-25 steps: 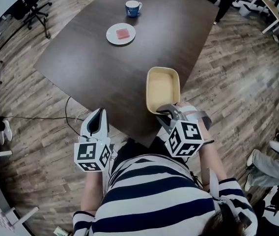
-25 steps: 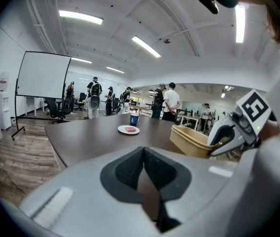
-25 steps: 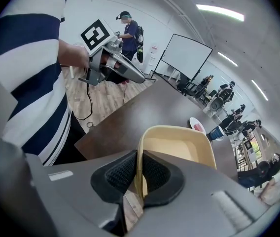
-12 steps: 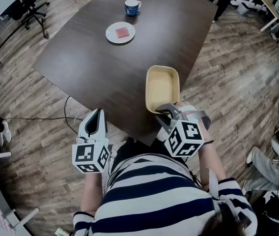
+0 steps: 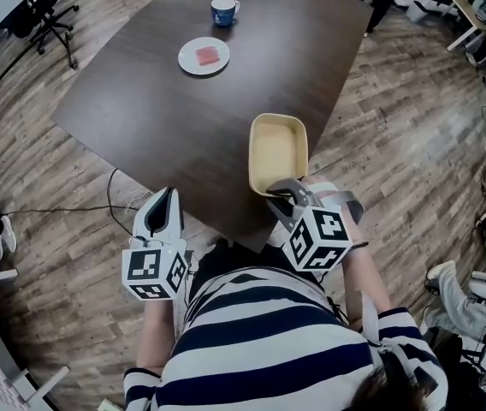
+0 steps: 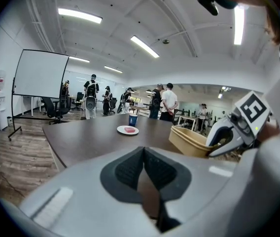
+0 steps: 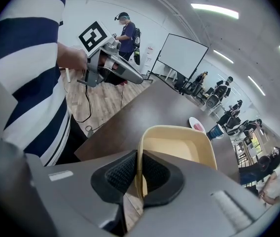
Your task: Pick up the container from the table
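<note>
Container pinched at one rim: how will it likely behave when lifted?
Probably light: the container looks empty and thin-walled. Held by the right gripper at its near end only, the far end may droop. The thin wall might flex under the pinch.

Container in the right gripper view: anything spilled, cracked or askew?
Nothing stands out. The beige container looks empty and intact, with its near wall pinched between the pads of the right hand-held gripper, close to the near corner of the table.
</note>
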Available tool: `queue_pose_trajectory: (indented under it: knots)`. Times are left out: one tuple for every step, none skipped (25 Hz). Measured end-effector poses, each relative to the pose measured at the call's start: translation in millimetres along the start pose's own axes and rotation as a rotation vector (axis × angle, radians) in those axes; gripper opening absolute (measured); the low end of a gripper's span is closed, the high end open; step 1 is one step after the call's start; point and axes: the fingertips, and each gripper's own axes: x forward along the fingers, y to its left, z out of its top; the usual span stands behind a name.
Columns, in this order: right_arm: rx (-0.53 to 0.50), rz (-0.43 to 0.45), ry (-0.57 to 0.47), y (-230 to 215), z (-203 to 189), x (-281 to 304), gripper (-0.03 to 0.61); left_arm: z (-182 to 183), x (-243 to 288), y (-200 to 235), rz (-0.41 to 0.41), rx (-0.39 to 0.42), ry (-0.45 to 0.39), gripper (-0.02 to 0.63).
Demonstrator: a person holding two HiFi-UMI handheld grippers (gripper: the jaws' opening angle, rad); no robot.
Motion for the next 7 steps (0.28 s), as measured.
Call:
queue_pose_trajectory:
  knots:
    - [0.000,0.001,0.000,-1.0,-0.4,-0.1,0.023,0.7,1.2,-0.8,-0.002,0.002,0.000,0.000]
    - [-0.001,0.002,0.002,-2.0,-0.9,0.0,0.023,1.3,2.3,-1.5,-0.004,0.002,0.000,0.000]
    - [-0.002,0.003,0.003,-2.8,-1.5,0.3,0.023,1.6,3.3,-1.9,-0.005,0.002,0.001,0.000]
    - [-0.002,0.004,0.003,-3.1,-1.9,0.8,0.023,1.5,4.0,-2.1,-0.006,0.002,0.001,0.000]
    - [-0.001,0.006,0.003,-3.1,-2.2,1.4,0.023,1.2,4.5,-2.1,-0.006,0.001,0.001,0.000]
    - [0.001,0.007,0.001,-3.0,-2.4,2.0,0.023,0.8,4.9,-2.0,-0.006,-0.001,0.001,0.000]
    - [0.004,0.009,-0.001,-3.0,-2.5,2.6,0.023,0.4,5.2,-1.8,-0.006,-0.002,0.000,0.000]
